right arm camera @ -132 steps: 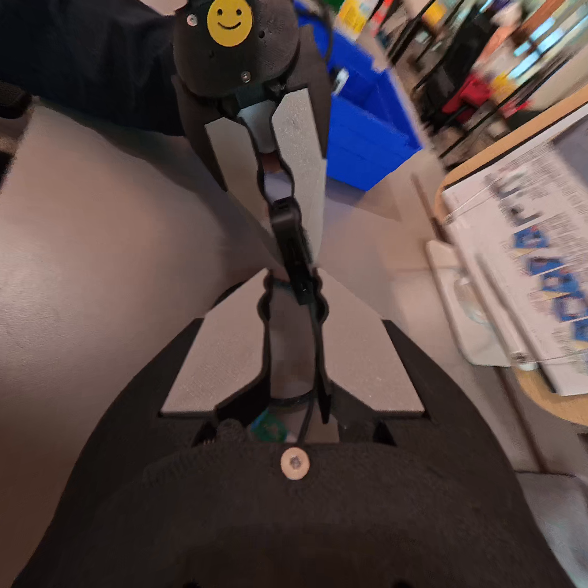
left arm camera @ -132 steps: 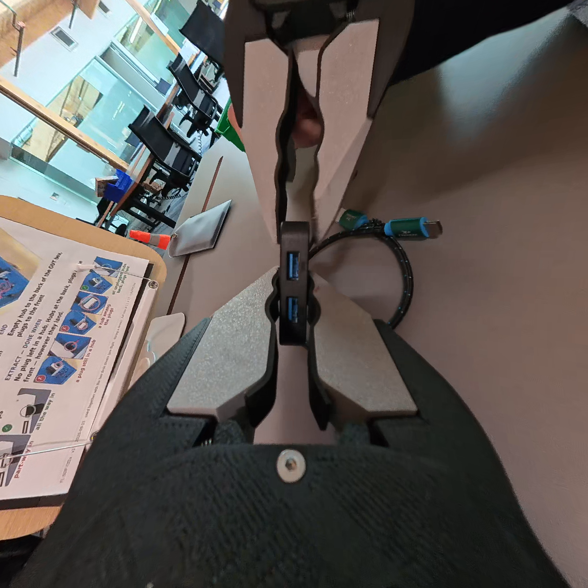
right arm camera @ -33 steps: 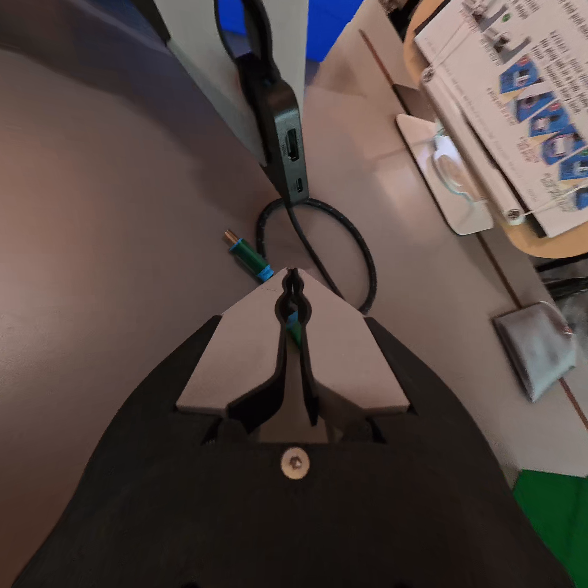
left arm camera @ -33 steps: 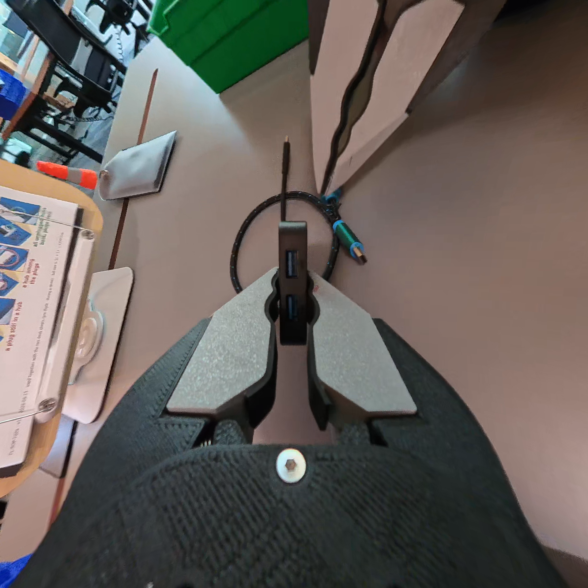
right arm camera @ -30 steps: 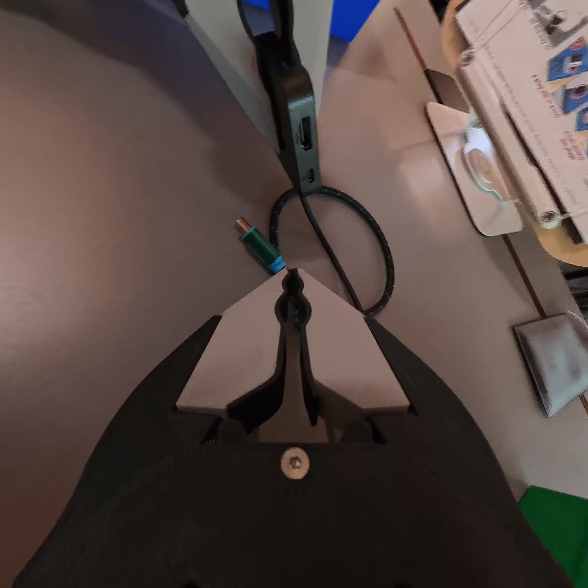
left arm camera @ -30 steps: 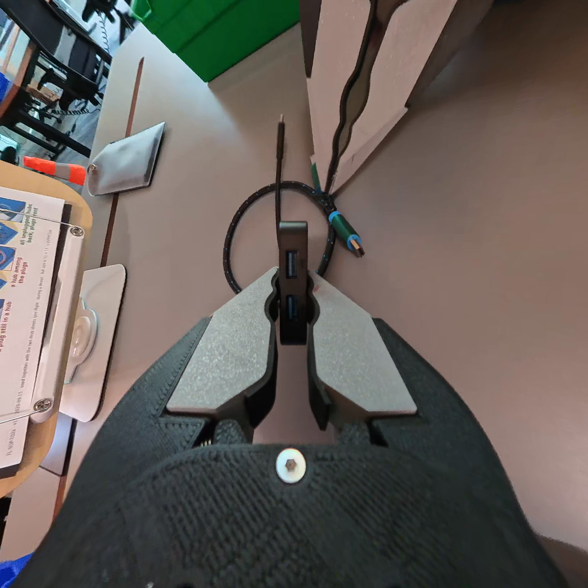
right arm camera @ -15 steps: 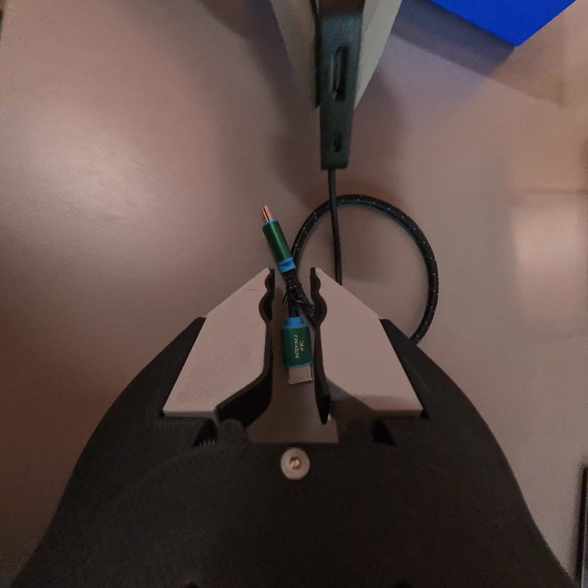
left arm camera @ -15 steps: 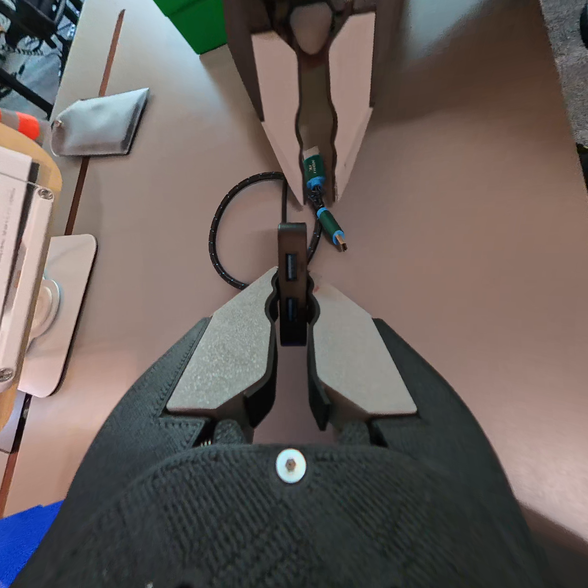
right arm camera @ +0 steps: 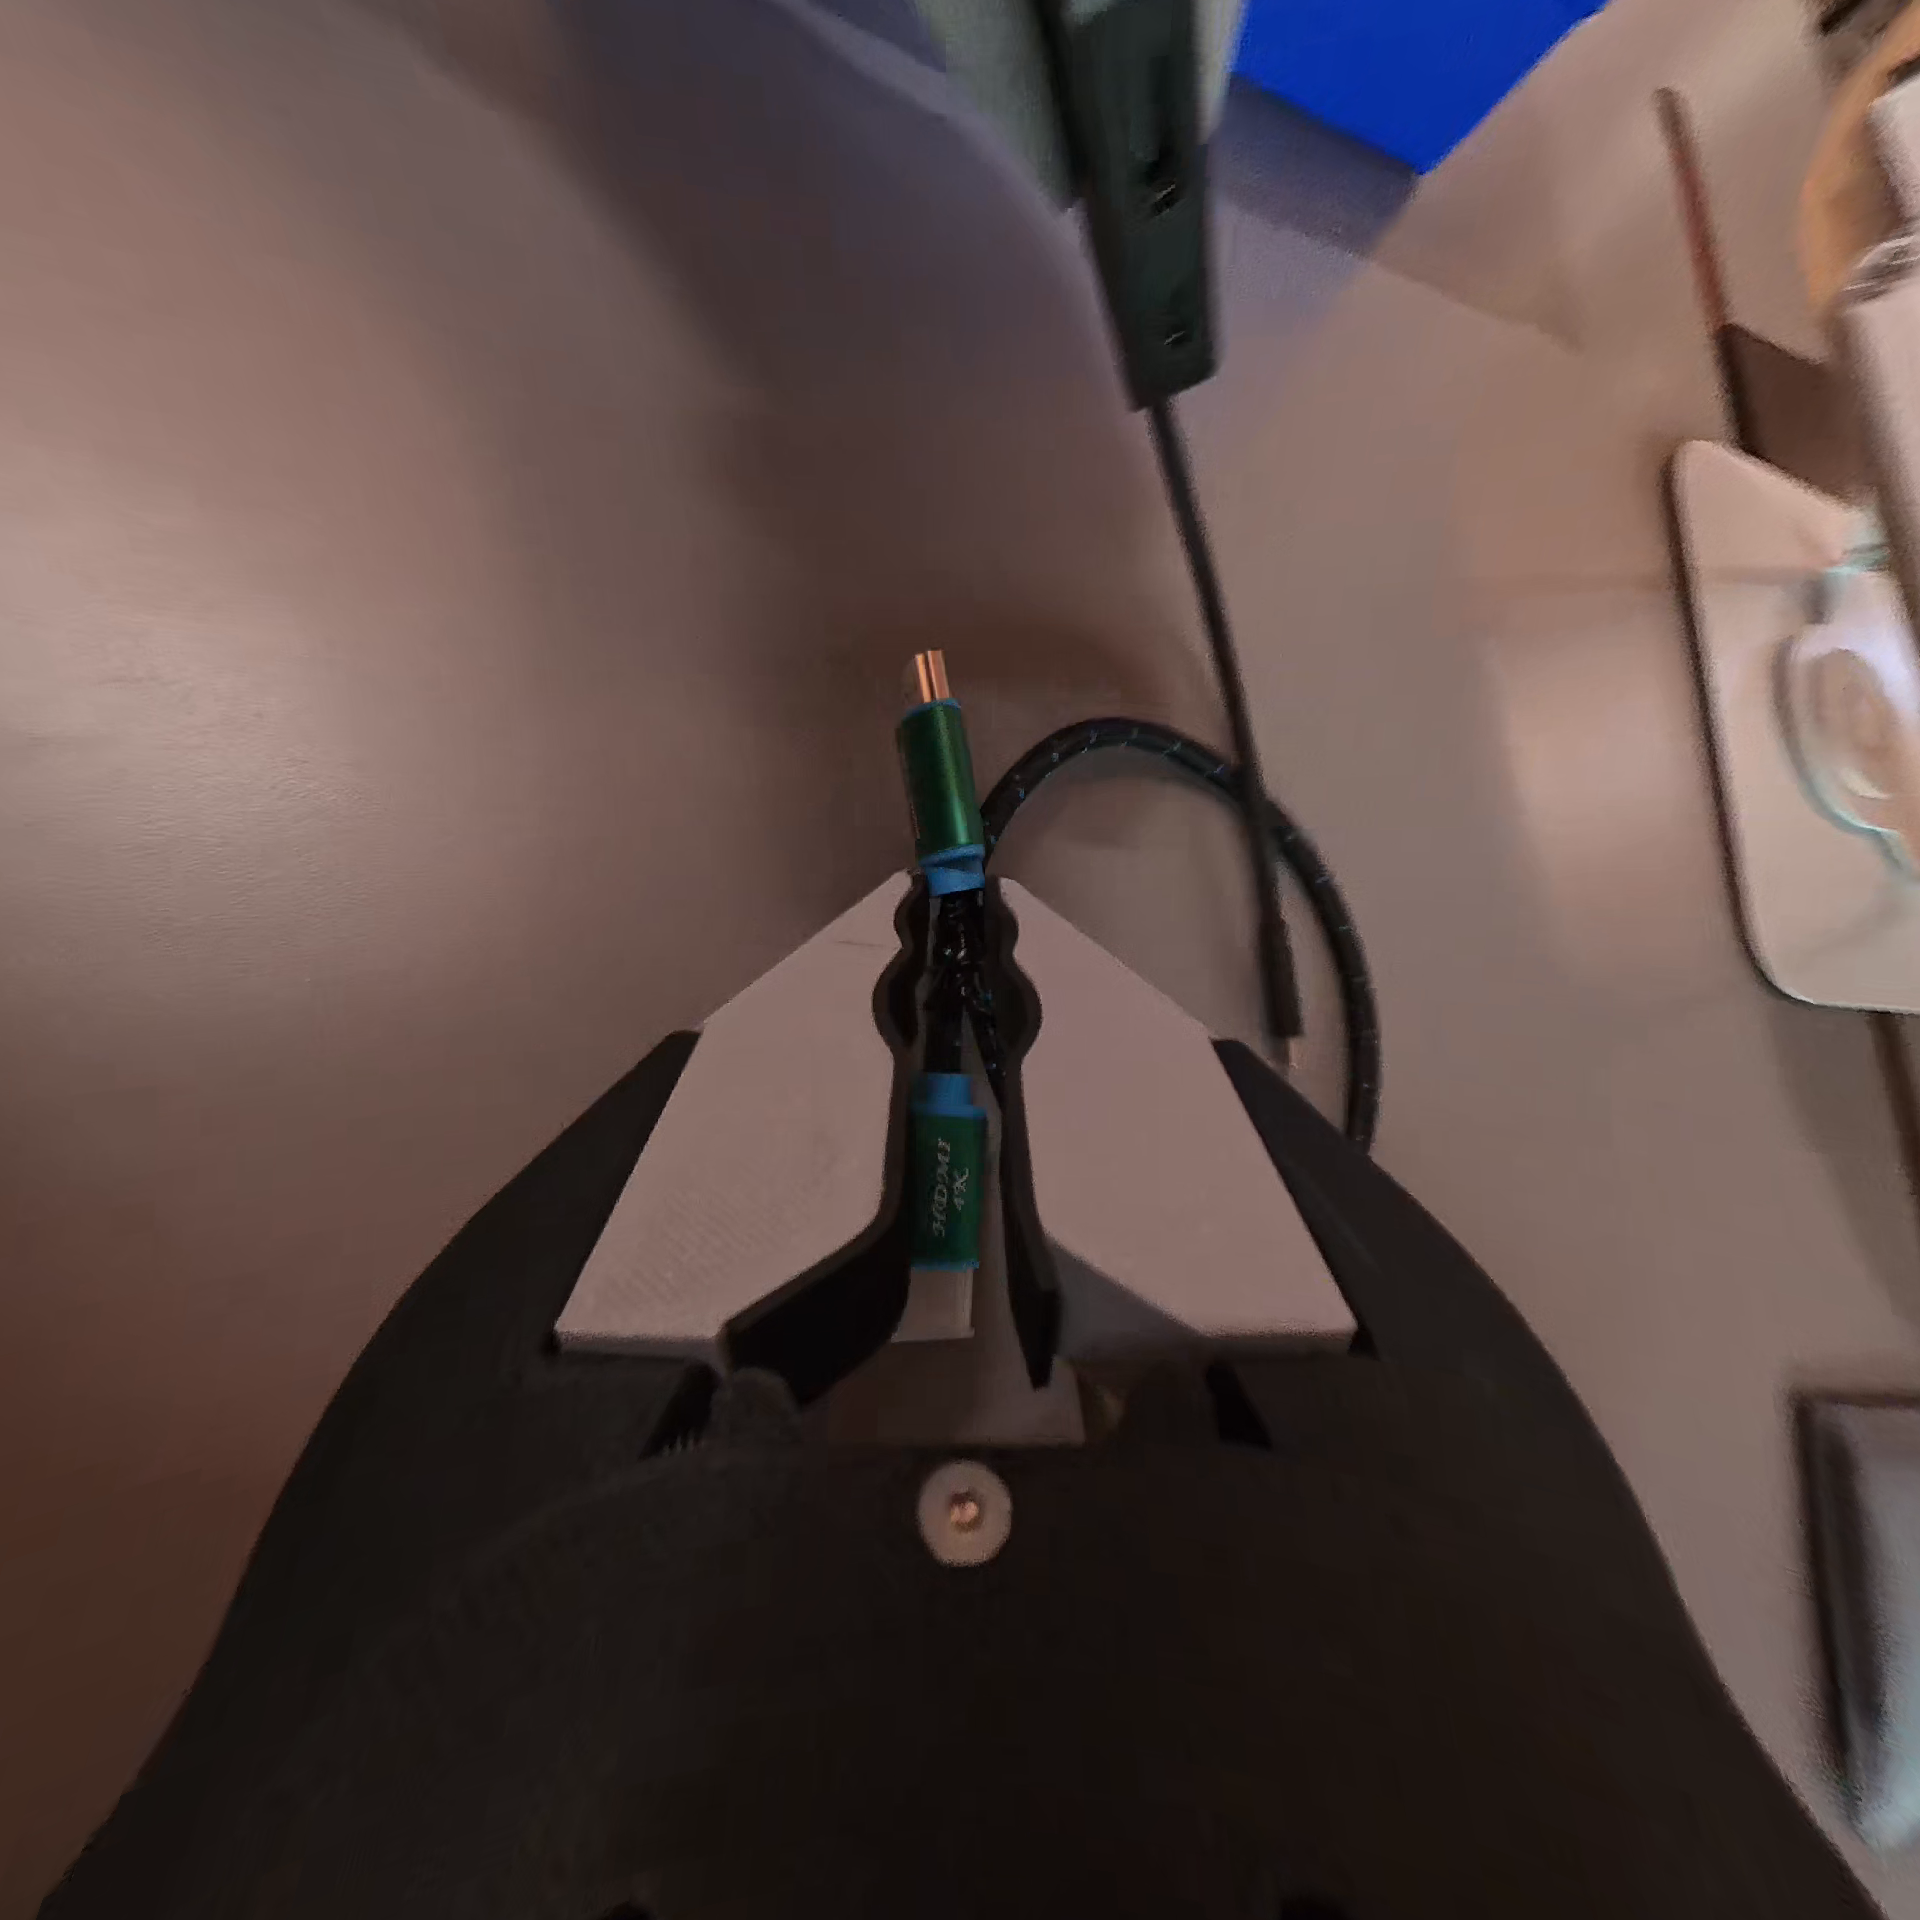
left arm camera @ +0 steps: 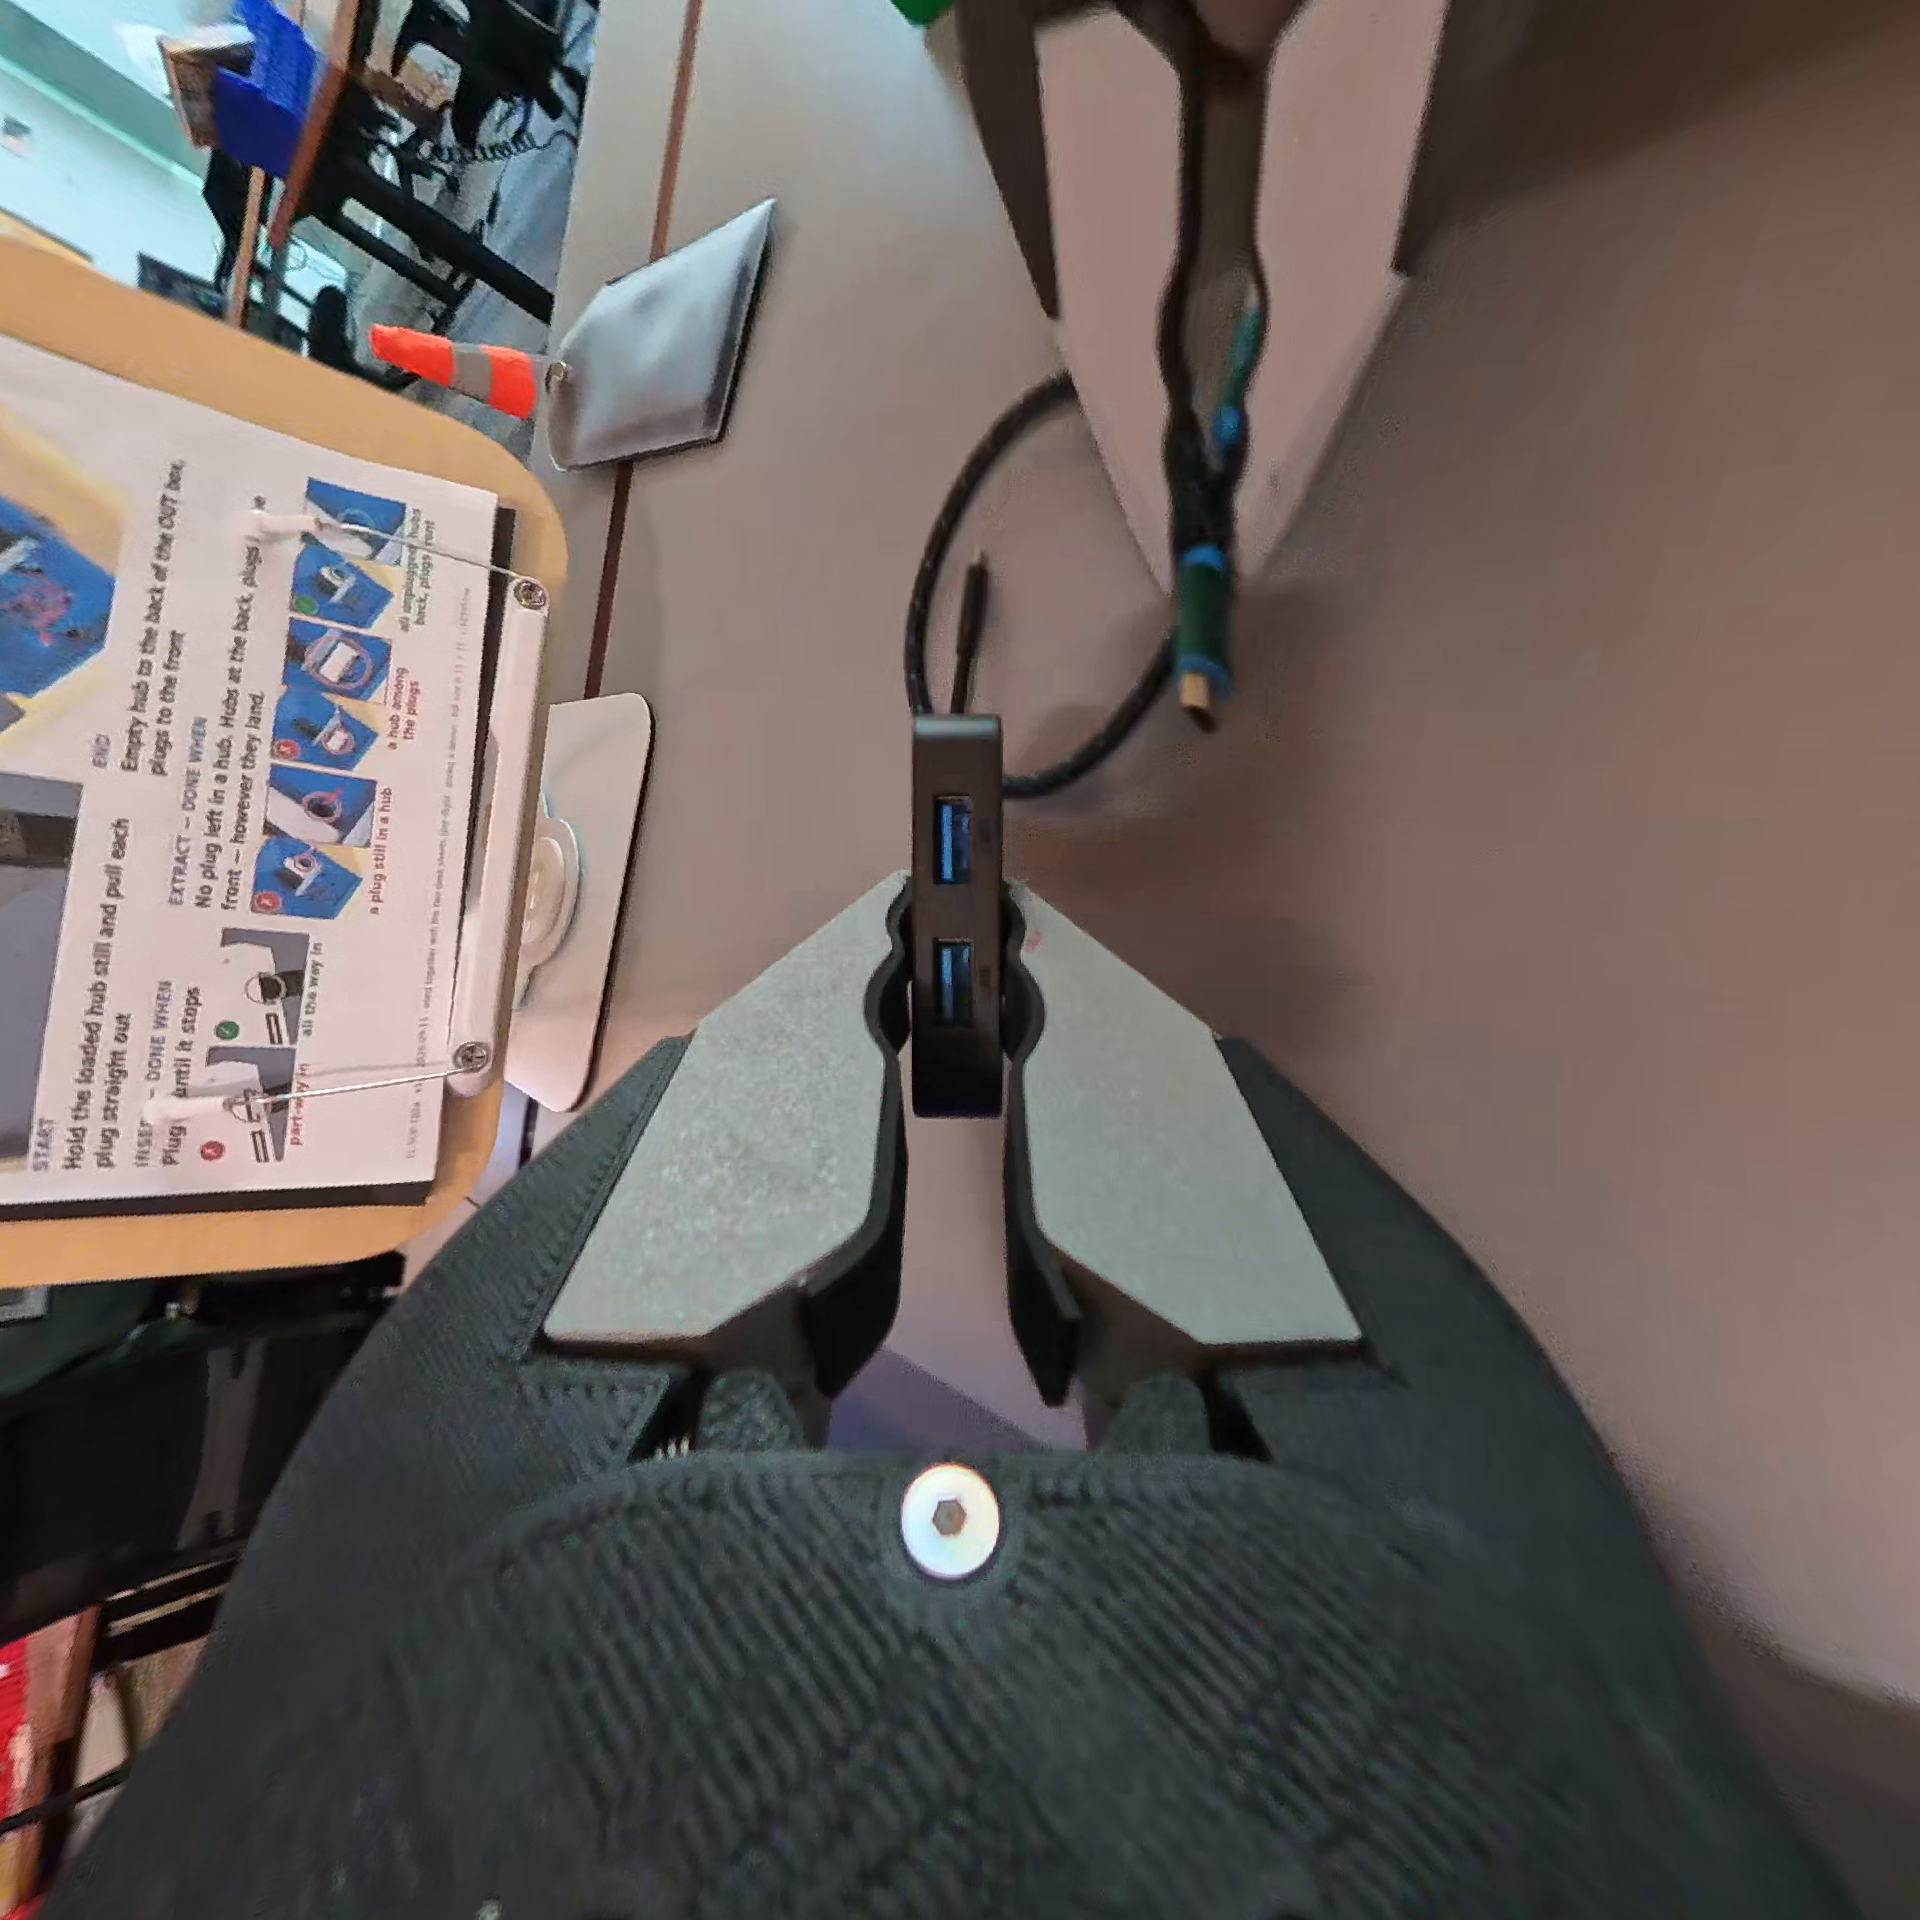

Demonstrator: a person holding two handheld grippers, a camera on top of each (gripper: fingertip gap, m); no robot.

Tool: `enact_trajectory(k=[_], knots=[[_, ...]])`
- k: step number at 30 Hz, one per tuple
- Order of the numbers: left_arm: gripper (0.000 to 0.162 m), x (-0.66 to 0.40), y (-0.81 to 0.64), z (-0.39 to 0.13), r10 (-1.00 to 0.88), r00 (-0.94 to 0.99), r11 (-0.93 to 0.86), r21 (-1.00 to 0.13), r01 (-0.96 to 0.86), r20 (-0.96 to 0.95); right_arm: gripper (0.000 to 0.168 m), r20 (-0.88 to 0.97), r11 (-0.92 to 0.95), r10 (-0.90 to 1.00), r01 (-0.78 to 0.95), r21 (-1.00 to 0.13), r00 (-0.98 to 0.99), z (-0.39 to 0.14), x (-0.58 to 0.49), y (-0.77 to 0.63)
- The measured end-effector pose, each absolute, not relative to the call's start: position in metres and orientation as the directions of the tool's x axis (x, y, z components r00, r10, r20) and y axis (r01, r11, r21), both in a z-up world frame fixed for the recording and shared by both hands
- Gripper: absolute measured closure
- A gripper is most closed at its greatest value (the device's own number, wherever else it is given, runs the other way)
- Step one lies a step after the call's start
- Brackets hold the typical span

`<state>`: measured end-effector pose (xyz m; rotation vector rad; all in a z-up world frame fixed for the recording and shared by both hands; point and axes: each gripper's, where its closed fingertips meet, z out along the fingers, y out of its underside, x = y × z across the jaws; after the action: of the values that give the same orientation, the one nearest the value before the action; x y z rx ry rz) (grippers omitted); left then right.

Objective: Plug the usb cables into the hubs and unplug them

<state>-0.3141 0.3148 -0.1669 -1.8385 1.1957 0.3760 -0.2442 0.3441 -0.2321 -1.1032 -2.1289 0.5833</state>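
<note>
A slim black hub (left arm camera: pixel 956 914) is clamped between the grey fingers (left arm camera: pixel 769 1101) of the left gripper (left arm camera: pixel 956 935). It is held on edge, with two blue ports facing the camera, and its far end juts out past the fingertips. A thin black lead (right arm camera: pixel 1226 665) hangs from that far end, seen in the right wrist view running down from the hub (right arm camera: pixel 1153 208) toward the table.

The right gripper (right arm camera: pixel 958 904) is closed on a black braided cable (right arm camera: pixel 961 966), which is doubled over and pinched near its two ends. One green plug with blue collars (right arm camera: pixel 940 779) sticks out beyond the fingertips, its metal tip pointing away from the camera. The cable's other green plug (right arm camera: pixel 943 1184) lies back in the gap between the fingers (right arm camera: pixel 790 1143), toward the gripper's body. The rest of the cable is seen curving out to the right in a loop (right arm camera: pixel 1340 935) over the table.

In the left wrist view the right gripper (left arm camera: pixel 1205 468) is seen opposite, somewhat blurred, with the green plug (left arm camera: pixel 1205 634) hanging below its tips, near the hub but apart from it.

Everything is held over a plain brownish-grey table (left arm camera: pixel 1610 935). At the left (from the left wrist view) a printed sheet with pictures (left arm camera: pixel 239 831) is clipped to a wooden board, a white stand base (left arm camera: pixel 592 894) lies beside it, and a grey pouch (left arm camera: pixel 665 343) lies farther off.
</note>
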Motion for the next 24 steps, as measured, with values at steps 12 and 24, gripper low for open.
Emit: enact_trajectory(k=[12, 24], knots=[[0.151, -0.287, 0.319, -0.186, -0.637, 0.430, -0.073, -0.505, -0.860, -0.639, 0.161, 0.825, 0.721, 0.547, 0.580, -0.379, -0.141, -0.190, -0.247, 0.360], [0.151, -0.285, 0.326, -0.186, -0.654, 0.460, 0.002, -0.609, -0.793, -0.601, 0.161, 0.903, 0.798, 0.420, 0.511, -0.320, -0.092, -0.174, -0.243, 0.352]])
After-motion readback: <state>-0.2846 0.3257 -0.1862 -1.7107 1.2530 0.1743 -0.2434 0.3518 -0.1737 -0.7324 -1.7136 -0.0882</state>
